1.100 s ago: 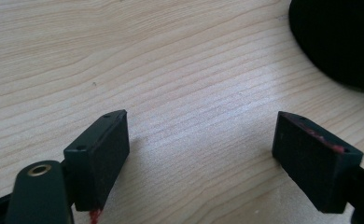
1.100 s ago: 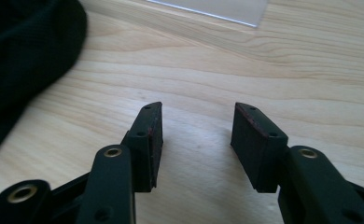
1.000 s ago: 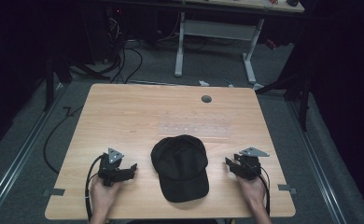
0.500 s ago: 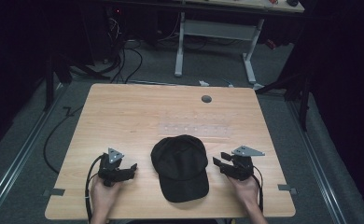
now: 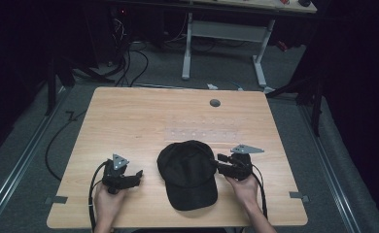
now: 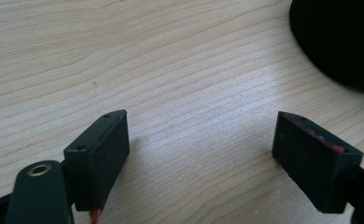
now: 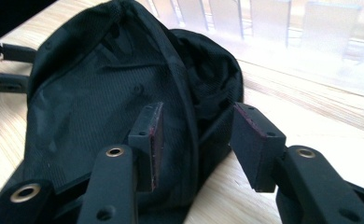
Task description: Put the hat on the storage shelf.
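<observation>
Seen from above: a black cap lying near the front edge of a light wooden table, between two hand-held grippers. At the cap's right side, the right gripper, gripped by the right hand, with jaws spread and set astride the cap's raised edge, not yet closed on the fabric; in the right gripper view, one pad over the crown, the other just outside it above bare wood, a fold of black cloth rising between them. Well apart on the cap's left, the left gripper, held low by the left hand, jaws wide apart over empty tabletop, pointing toward the cap, nothing between them. Set into the far part of the table, a small grey round grommet.
</observation>
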`<state>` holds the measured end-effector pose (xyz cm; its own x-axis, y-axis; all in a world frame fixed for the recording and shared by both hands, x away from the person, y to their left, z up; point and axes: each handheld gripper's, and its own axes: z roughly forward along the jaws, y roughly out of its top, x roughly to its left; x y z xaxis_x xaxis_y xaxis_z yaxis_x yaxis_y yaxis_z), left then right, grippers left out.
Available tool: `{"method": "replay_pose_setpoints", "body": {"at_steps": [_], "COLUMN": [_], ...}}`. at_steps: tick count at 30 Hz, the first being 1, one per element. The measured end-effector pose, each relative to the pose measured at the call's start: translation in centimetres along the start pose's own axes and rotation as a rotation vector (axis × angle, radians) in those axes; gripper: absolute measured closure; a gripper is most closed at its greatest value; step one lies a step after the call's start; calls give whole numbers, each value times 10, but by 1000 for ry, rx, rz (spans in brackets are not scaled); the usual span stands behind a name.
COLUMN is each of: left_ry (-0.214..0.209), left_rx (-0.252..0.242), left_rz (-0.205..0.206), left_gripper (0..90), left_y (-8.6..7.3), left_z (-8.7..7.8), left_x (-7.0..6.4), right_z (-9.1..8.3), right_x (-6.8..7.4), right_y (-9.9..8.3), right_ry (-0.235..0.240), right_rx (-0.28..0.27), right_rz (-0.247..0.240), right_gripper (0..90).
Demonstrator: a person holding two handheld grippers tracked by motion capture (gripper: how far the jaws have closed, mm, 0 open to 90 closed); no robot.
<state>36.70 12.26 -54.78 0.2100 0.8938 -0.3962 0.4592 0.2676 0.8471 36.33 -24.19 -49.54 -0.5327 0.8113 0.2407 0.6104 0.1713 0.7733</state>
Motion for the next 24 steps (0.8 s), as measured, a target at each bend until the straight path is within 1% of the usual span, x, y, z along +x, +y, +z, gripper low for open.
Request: {"method": "replay_pose_setpoints", "body": {"at_steps": [2,8,11,13,16,17,18,20,24], "left_ry": [0,0,0,0,0,0,0,0,0], "left_rx": [0,0,0,0,0,0,0,0,0], "left_rz": [0,0,0,0,0,0,0,0,0], "left_gripper": [193,193,193,193,193,193,193,193,193], "left_y": [0,0,0,0,0,0,0,0,0], "left_z": [0,0,0,0,0,0,0,0,0], "left_x": [0,0,0,0,0,0,0,0,0], "right_z": [4,12,16,17,17,17,18,18,17], "right_x": [0,-2,-1,-1,-1,-1,0,0,-3], "right_y": [1,1,0,1,1,1,1,1,1], "right_ry": [6,22,20,19,29,29,40,38,57], "right_rx": [-2,9,8,4,6,6,8,8,4], "right_rz": [2,30,26,34,33,33,28,21,48], "right_gripper": [568,595,610,624,680,680,735,754,812]}}
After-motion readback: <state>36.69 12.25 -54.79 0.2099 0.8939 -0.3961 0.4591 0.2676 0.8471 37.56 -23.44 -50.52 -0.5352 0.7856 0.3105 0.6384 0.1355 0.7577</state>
